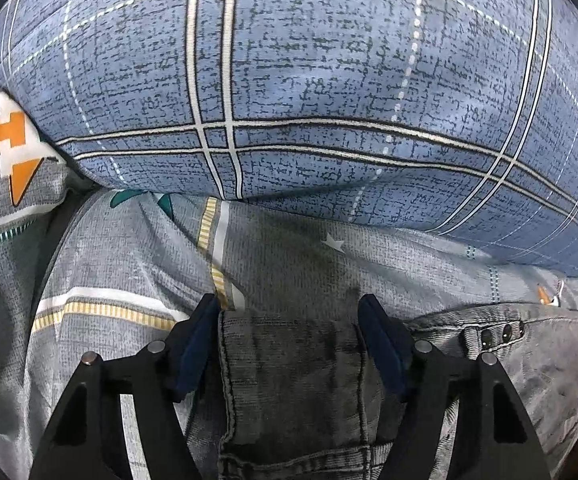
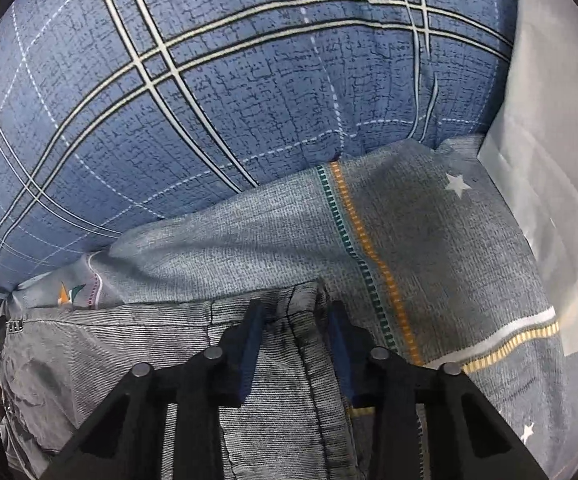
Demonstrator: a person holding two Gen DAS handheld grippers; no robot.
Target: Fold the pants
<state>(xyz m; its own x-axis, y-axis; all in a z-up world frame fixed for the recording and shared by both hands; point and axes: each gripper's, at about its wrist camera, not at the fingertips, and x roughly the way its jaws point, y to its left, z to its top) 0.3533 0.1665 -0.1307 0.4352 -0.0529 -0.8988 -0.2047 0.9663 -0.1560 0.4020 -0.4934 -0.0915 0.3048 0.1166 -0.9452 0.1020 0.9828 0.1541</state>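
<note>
Grey denim pants (image 1: 293, 376) lie on a grey patterned bed sheet (image 1: 129, 256). In the left wrist view my left gripper (image 1: 289, 312) is open, its blue-padded fingers straddling the left end of the waistband; the button fly (image 1: 497, 334) shows to the right. In the right wrist view my right gripper (image 2: 295, 316) is open with its fingers either side of the right corner of the pants (image 2: 273, 380). Both grippers sit low on the cloth. The lower part of the pants is hidden below the frames.
A large blue plaid pillow (image 1: 309, 80) lies just beyond the waistband and fills the far side in both views; it shows in the right wrist view (image 2: 209, 100) too. A pale wall or headboard (image 2: 557, 160) stands at the right. The sheet (image 2: 429, 248) extends rightwards.
</note>
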